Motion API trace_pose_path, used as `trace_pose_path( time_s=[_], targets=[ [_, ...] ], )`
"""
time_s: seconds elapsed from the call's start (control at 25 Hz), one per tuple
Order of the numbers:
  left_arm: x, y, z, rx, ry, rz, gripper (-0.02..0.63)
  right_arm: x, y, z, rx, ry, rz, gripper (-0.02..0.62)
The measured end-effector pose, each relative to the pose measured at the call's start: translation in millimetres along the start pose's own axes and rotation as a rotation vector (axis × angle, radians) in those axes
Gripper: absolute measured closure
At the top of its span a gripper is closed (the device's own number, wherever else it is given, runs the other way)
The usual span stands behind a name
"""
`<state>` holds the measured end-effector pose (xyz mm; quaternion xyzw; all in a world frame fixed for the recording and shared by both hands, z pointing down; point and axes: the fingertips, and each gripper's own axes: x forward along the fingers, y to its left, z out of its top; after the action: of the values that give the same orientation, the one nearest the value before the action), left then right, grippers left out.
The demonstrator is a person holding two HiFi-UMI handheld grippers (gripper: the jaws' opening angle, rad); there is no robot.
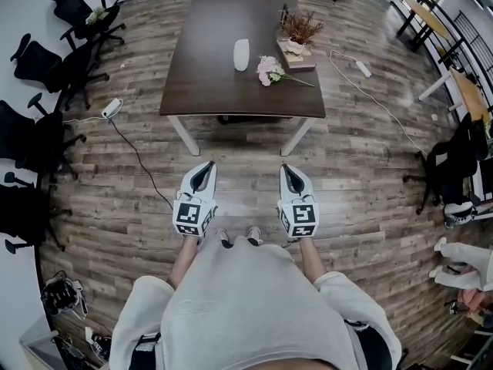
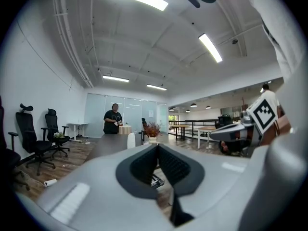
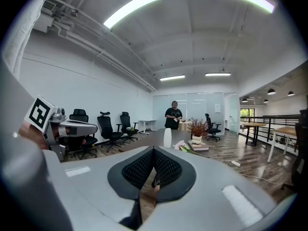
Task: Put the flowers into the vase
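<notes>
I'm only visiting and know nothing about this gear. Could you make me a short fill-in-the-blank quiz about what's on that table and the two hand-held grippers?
1. In the head view, the pink flowers lie on the dark table just to the ____ of the white vase.
2. The vase stands upright with ____ flowers in it.
3. The left gripper and the right gripper both have their fingers ____, with nothing held.

Missing words: right; no; shut.

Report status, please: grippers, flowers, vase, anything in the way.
Left gripper and right gripper shut, empty, short of the table. Flowers lying on the table beside the upright vase. Only bare floor between.
</notes>
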<state>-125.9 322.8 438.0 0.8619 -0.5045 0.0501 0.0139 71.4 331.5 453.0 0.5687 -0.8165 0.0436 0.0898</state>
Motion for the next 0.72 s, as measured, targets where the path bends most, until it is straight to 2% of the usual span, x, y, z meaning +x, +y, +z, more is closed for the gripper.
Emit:
trace_pose_path(
  time_s=[0.16, 0.72],
  targets=[
    [13.4, -14.4, 5.1, 0.013, -0.004, -0.006, 0.595, 1.2, -12.9, 0.2, -0.006, -0.001, 0.023, 0.597],
    [47.8, -42.9, -4.0, 0.029, 0.024, 0.009, 0.595, 4.4, -60.7, -17.6, -0.011, 0.016, 0.017, 0.597]
  ],
)
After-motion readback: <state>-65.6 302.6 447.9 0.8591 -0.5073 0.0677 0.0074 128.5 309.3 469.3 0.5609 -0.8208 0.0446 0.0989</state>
